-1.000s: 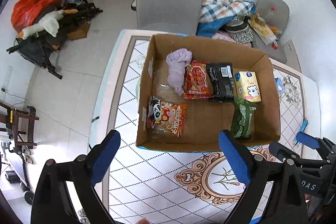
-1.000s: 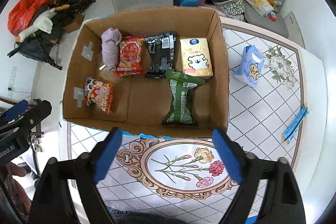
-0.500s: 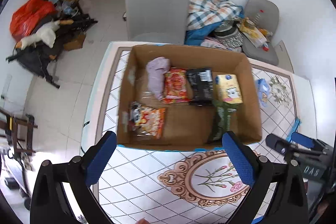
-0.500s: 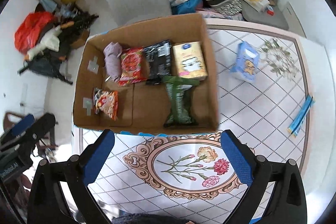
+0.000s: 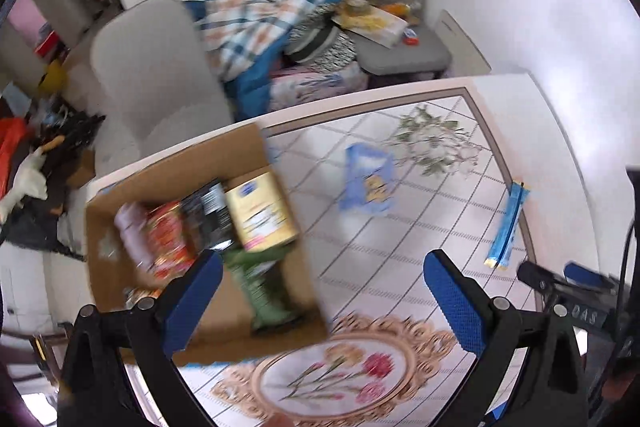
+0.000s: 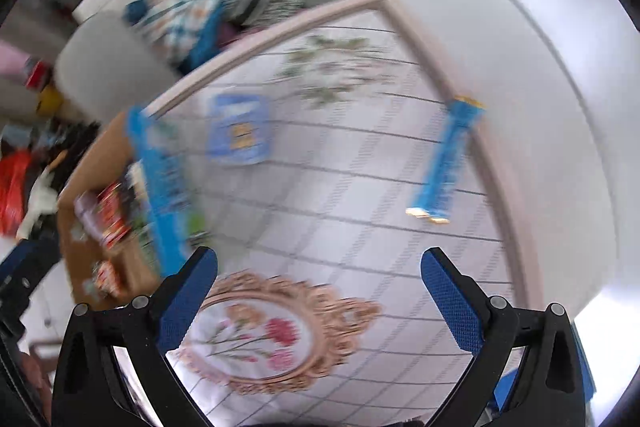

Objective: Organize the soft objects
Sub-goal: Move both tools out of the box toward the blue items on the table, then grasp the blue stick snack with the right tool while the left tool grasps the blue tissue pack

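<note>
On the table, quick rundown:

Blue tissue pack (image 5: 366, 183): lying flat on the patterned tabletop (image 5: 400, 267), out on its own, right of the box and apart from it. Blurry in both views.

Blue stick packet (image 5: 507, 225): long thin wrapper near the table's right border, well apart from the tissue pack.

Cardboard box (image 5: 296, 267): open, sitting on the left part of the table. Along its far side is a row: a lilac cloth (image 5: 130, 231), a red snack bag (image 5: 170, 243), a black packet (image 5: 210, 215) and a yellow tissue pack (image 5: 262, 213). A green pouch (image 5: 264, 287) lies closer to the near wall.

Left gripper (image 5: 320, 301): jaws spread wide, nothing between them, hovering over the box's right wall and the tabletop.

Right gripper (image 6: 318, 301): also wide apart and empty, above the floral medallion (image 6: 260, 331), with the blue tissue pack (image 6: 240, 131) and the stick packet (image 6: 446, 163) ahead of it. That view is heavily smeared.

Beyond the table: a grey chair (image 5: 156, 83), a plaid blanket (image 5: 248, 11), another grey seat (image 5: 396, 39) piled with clutter.
</note>
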Demonstrator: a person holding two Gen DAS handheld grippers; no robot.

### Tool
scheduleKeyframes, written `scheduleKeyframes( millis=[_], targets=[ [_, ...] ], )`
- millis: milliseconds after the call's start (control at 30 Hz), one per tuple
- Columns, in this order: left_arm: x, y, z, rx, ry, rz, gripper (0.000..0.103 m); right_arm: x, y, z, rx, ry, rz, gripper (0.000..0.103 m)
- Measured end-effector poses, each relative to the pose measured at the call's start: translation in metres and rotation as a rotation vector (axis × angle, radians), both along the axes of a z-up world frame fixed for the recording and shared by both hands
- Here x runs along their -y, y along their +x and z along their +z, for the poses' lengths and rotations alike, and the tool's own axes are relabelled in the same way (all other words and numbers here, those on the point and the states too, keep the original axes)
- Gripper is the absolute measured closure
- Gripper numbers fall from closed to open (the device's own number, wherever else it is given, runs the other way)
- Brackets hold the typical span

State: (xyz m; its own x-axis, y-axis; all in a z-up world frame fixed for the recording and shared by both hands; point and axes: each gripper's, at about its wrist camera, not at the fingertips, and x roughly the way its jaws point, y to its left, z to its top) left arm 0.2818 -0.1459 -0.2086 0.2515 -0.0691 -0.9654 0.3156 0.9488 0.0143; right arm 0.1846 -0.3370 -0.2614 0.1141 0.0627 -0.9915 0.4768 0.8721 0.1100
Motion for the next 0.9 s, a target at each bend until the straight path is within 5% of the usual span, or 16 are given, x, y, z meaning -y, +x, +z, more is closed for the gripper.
scheduleKeyframes(
  millis=[333, 633, 700, 767, 800, 833, 900],
  targets=[
    [0.096, 0.093, -0.11, -0.222, 0.09, -0.08, 0.0, 0.131, -0.003, -0.083, -0.121, 0.041, -0.198, 0.0],
    [0.109, 0.119, -0.209, -0.393, 0.221, -0.101, 0.004, 0.156, 0.013, -0.159, -0.212, 0.163, -0.249, 0.0],
    [0.11, 0.117, -0.221, -0.423, 0.228, -0.109, 0.026, 0.155, 0.018, -0.168, -0.22, 0.169, -0.247, 0.001],
    [0.111, 0.112, -0.229, -0.441, 0.232, -0.116, 0.032, 0.151, 0.024, -0.175, -0.225, 0.158, -0.231, 0.003],
    [0.112, 0.109, -0.231, -0.447, 0.228, -0.12, 0.044, 0.149, 0.027, -0.178, -0.233, 0.144, -0.221, 0.003],
    [0.113, 0.106, -0.233, -0.451, 0.225, -0.12, 0.047, 0.147, 0.03, -0.181, -0.24, 0.127, -0.211, 0.01],
    [0.112, 0.101, -0.233, -0.428, 0.228, -0.105, 0.05, 0.144, 0.032, -0.188, -0.266, 0.118, -0.202, 0.039]
  ],
)
